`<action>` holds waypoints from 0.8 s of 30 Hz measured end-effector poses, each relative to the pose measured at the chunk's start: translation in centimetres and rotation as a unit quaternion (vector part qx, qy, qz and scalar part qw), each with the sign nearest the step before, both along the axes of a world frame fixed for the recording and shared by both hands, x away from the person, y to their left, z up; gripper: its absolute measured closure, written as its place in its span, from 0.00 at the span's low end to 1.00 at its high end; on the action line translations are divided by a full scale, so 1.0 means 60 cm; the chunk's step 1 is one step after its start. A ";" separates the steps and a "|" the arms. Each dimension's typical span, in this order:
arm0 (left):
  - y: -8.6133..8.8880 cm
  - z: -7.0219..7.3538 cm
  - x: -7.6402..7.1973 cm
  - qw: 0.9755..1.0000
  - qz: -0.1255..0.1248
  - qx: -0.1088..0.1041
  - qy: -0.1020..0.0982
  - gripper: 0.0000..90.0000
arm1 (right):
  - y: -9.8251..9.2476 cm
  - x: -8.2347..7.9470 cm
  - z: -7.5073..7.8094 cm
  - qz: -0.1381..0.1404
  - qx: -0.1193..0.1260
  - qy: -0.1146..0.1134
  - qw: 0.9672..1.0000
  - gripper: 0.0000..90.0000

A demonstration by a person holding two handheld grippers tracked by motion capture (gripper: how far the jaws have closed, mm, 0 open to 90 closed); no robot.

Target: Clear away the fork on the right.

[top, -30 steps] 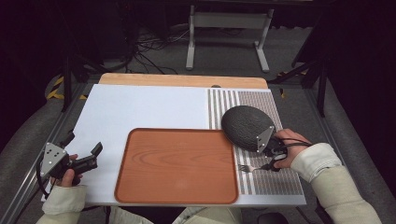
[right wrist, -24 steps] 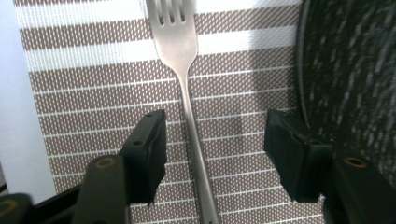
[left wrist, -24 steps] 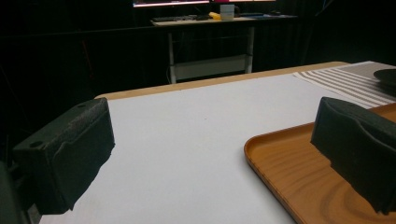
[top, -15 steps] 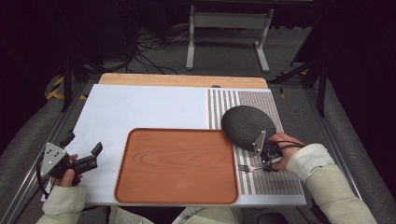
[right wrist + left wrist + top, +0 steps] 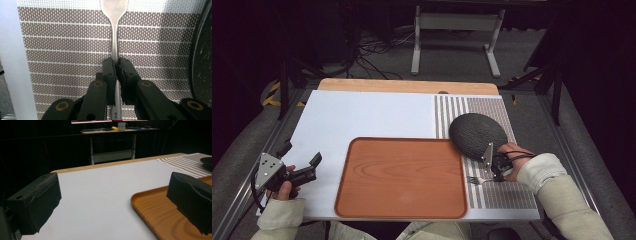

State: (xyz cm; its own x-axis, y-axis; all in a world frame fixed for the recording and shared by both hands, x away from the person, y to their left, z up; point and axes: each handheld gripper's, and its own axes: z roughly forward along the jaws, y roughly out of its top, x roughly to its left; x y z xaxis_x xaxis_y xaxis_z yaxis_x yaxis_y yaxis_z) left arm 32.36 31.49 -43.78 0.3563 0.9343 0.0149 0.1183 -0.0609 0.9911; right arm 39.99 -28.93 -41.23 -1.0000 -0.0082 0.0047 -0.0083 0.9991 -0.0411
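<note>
Fork [image 5: 114, 37] lies flat on the striped placemat [image 5: 504, 192] at the table's right side, just beside the wooden tray [image 5: 402, 177] and in front of the dark plate [image 5: 477, 135]; the right gripper [image 5: 116, 67] has just been closing and now pinches the fork's handle low down, probably for a lift. Left gripper [image 5: 112, 202] rests by the near left corner of the white table [image 5: 362, 117], jaws wide apart with nothing between them, seemingly kept out of the way. Farther off stands a metal desk frame [image 5: 457, 25].
</note>
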 end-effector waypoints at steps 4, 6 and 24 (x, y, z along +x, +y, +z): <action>0.000 0.000 0.000 1.000 0.000 0.000 0.000 0.00 | 0.001 -0.001 0.002 0.004 0.000 -0.005 1.000 0.93; 0.000 0.000 0.000 1.000 0.000 0.000 0.000 0.00 | 0.001 -0.001 0.007 0.003 0.005 -0.009 1.000 0.94; 0.000 0.001 -0.001 1.000 0.000 0.001 0.000 0.00 | -0.001 -0.009 0.081 -0.032 0.086 -0.069 0.993 0.94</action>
State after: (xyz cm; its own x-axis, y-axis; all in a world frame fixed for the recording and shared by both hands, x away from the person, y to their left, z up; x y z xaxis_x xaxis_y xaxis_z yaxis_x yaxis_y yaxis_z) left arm 32.32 31.50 -43.72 0.3564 0.9342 0.0161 0.1188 -0.0625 0.9909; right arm 39.47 -28.98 -36.38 -0.9893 0.0677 -0.1293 0.0502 0.9896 0.1345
